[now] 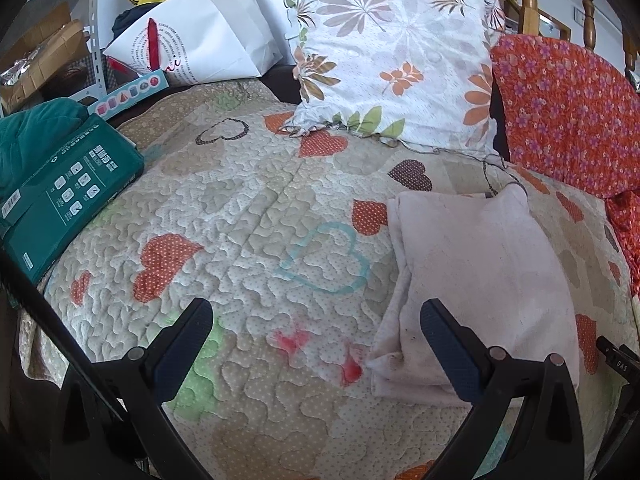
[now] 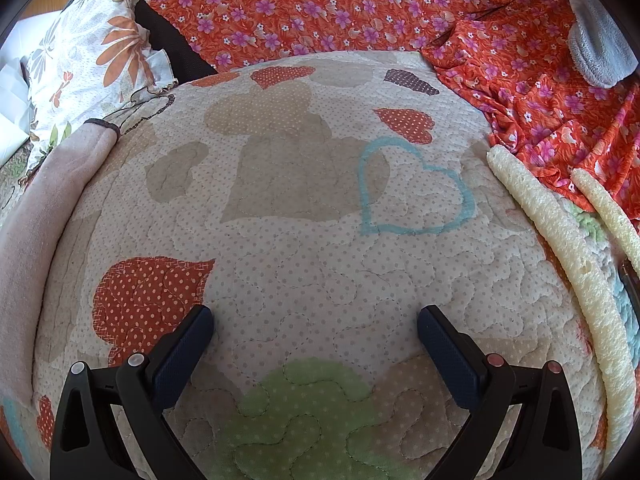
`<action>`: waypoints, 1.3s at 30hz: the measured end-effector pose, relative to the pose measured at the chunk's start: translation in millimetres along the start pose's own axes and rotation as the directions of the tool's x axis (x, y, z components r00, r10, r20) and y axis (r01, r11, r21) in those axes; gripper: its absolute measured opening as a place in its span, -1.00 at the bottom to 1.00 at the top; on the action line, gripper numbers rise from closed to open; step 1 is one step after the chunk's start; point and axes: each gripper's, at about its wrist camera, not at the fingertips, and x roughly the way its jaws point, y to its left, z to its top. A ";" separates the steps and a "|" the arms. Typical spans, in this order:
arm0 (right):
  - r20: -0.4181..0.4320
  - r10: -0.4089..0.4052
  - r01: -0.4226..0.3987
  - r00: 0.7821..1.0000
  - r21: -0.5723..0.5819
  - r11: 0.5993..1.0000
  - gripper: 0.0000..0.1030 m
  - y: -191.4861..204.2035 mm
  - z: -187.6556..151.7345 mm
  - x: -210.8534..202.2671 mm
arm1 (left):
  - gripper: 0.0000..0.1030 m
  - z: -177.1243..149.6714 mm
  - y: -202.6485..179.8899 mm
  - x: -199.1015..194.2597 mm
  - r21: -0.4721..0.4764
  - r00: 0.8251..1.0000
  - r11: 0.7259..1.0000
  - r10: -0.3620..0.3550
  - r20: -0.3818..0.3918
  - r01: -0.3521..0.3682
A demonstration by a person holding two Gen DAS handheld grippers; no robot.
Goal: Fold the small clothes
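Observation:
A folded pale pink garment (image 1: 484,280) lies flat on the heart-patterned quilt (image 1: 260,220), right of centre in the left wrist view. My left gripper (image 1: 316,312) is open and empty above the quilt, and its right finger (image 1: 448,344) overlaps the garment's near left edge. The garment's edge also shows at the far left of the right wrist view (image 2: 44,208). My right gripper (image 2: 314,320) is open and empty over bare quilt (image 2: 304,208), to the right of the garment.
A floral pillow (image 1: 396,60) and an orange flowered cloth (image 1: 568,112) lie at the back. A green box (image 1: 68,192), a white paper bag (image 1: 200,40) and clutter sit at the left. Cream foam strips (image 2: 560,248) and a grey towel (image 2: 596,48) lie at the right.

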 end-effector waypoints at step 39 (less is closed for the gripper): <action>0.001 -0.001 0.001 1.000 -0.001 1.000 1.00 -0.4 -0.1 1.8 | 1.00 -1.9 -13.5 -26.5 0.093 0.991 0.995 0.020 0.136 -0.033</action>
